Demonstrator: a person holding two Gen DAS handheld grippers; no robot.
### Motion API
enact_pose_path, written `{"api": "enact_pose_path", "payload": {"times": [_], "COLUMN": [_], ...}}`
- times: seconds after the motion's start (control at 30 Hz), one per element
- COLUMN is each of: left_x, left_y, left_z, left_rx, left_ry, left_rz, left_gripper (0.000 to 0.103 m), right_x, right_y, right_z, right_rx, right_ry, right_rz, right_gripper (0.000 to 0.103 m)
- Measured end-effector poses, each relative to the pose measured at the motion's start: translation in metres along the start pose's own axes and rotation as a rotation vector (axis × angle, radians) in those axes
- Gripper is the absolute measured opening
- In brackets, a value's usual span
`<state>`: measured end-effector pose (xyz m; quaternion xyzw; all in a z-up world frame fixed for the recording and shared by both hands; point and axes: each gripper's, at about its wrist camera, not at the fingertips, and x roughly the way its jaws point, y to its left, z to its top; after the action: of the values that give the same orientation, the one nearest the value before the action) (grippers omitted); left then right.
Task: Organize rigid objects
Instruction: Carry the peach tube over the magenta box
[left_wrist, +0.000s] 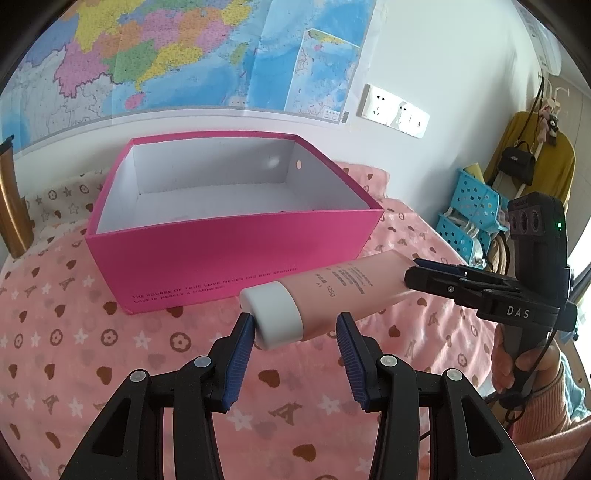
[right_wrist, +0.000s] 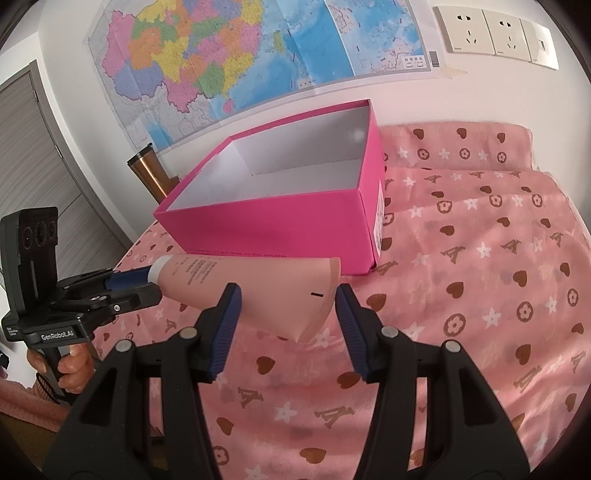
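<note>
While aloft, tube (right_wrist: 236, 280) within right gripper (right_wrist: 286, 301).

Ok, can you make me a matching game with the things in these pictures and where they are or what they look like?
Things:
1. pink tube
2. pink box
3. map
4. brown cup

Clues:
A. hanging on the wall
B. open on top, white inside
C. between both grippers' fingers
D. standing behind the box, near the wall

Pairs: 1-C, 2-B, 3-A, 4-D
</note>
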<state>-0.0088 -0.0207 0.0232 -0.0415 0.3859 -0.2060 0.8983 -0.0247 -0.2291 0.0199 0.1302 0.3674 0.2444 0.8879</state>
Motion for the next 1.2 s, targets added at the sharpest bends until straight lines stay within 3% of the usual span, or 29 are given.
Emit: {"api": "enact_pose_path", "payload": {"times": [1.2], "left_x": [-0.0004], "left_y": [-0.0014], "left_z": [0.0086], "left_rx": [0.009], "left_ry": [-0.024], "left_rz": [0.007], "left_gripper": [0.046], "right_x": [-0.0037], "right_y": [-0.001], "right_z": [0.0103], "right_rx": [-0.022], "right_ry": [-0.026], "right_rz": [-0.004], "right_gripper": [0.056]}}
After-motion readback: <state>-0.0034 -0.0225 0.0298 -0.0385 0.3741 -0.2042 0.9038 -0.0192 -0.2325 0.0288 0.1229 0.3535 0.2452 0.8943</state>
